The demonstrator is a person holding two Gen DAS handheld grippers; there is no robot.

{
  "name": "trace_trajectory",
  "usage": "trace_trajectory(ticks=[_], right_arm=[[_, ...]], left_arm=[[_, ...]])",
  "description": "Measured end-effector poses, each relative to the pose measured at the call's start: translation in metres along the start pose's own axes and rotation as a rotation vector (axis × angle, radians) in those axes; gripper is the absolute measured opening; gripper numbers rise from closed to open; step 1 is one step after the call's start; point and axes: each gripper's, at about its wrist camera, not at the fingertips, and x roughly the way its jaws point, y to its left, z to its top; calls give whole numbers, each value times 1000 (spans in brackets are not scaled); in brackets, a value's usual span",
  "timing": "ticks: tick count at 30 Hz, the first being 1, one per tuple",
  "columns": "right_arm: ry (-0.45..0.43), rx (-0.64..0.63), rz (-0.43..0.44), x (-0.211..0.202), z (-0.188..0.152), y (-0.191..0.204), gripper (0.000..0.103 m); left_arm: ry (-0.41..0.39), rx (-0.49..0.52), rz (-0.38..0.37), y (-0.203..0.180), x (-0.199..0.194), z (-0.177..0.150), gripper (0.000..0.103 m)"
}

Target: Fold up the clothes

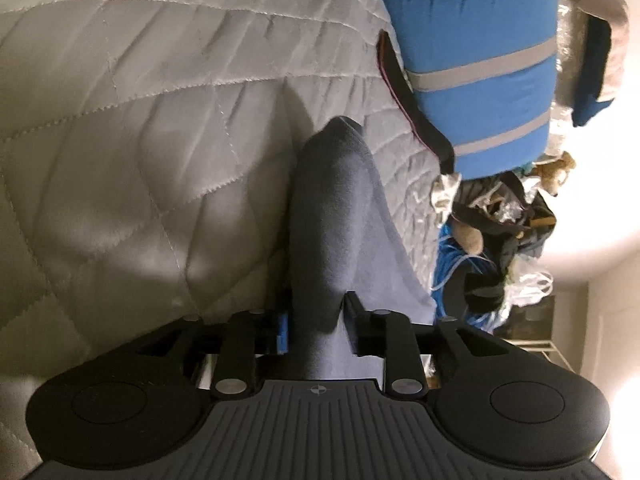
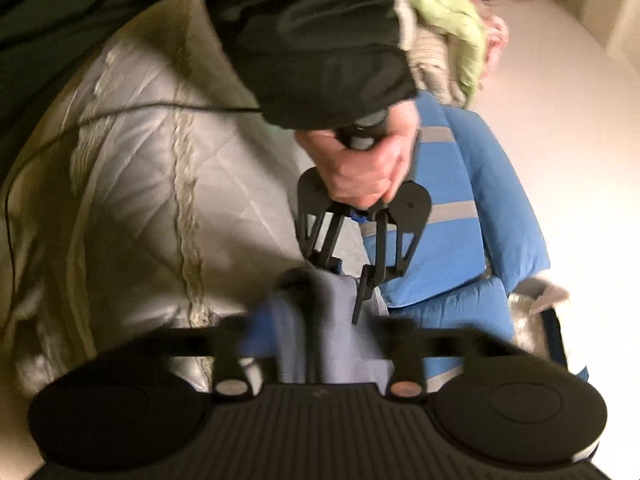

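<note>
Grippers, left (image 1: 316, 320) and right (image 2: 320, 340), both pinch the grey cloth (image 1: 332, 216) beside the blue pillow (image 1: 480, 68); keep it taut.

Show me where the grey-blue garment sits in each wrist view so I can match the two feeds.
Left wrist: the grey-blue garment runs up the centre from between this gripper's fingers, over the quilted bedspread.
Right wrist: the garment is low and central, blurred, with the left gripper pinching its far side.
Shared landmark: the blue cushion with grey stripes.
</note>
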Motion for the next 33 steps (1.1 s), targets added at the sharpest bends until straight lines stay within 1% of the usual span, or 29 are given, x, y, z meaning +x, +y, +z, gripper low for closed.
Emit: trace_trajectory(ticks=[2, 6, 11, 13, 16, 18, 20, 21, 24, 26, 28, 29, 31, 32, 33], right_arm=[[12, 109, 27, -4, -3, -11, 103], [53, 365, 31, -10, -25, -46, 103], [83, 737, 60, -22, -68, -92, 103], [77, 869, 70, -30, -87, -106, 103], [66, 1038, 57, -43, -116, -129, 103], [93, 1142, 45, -46, -140, -150, 103], [148, 1271, 51, -42, -175, -174, 103], [171, 1337, 63, -38, -192, -184, 103], [222, 1504, 121, -31, -238, -202, 103], [232, 1600, 159, -24, -262, -204, 103], [237, 1675, 205, -16, -281, -203, 103], [235, 1709, 232, -12, -289, -201, 103], [229, 1776, 286, -3, -304, -198, 103], [225, 1809, 313, 1, -312, -196, 103], [223, 1821, 326, 3, -314, -195, 103]], left_arm=[[6, 5, -11, -1, -1, -3, 38], [-2, 16, 1, -4, -1, -11, 39], [-13, 27, 20, -6, -1, -18, 39], [-13, 34, 23, -7, -2, -20, 39], [-10, 49, 24, -7, -3, -21, 39], [-19, 40, 18, -5, -3, -20, 39], [-28, 36, 19, -5, -2, -20, 39], [-32, 40, 27, -7, -1, -20, 39], [-42, 60, 53, -15, 2, -22, 44], [-44, 75, 60, -17, 2, -24, 45], [-39, 91, 65, -17, 3, -25, 41], [-33, 101, 77, -16, 3, -24, 25], [-25, 129, 111, -18, 2, -24, 18], [-26, 142, 117, -21, 1, -25, 16], [-32, 179, 139, -27, -1, -26, 16]])
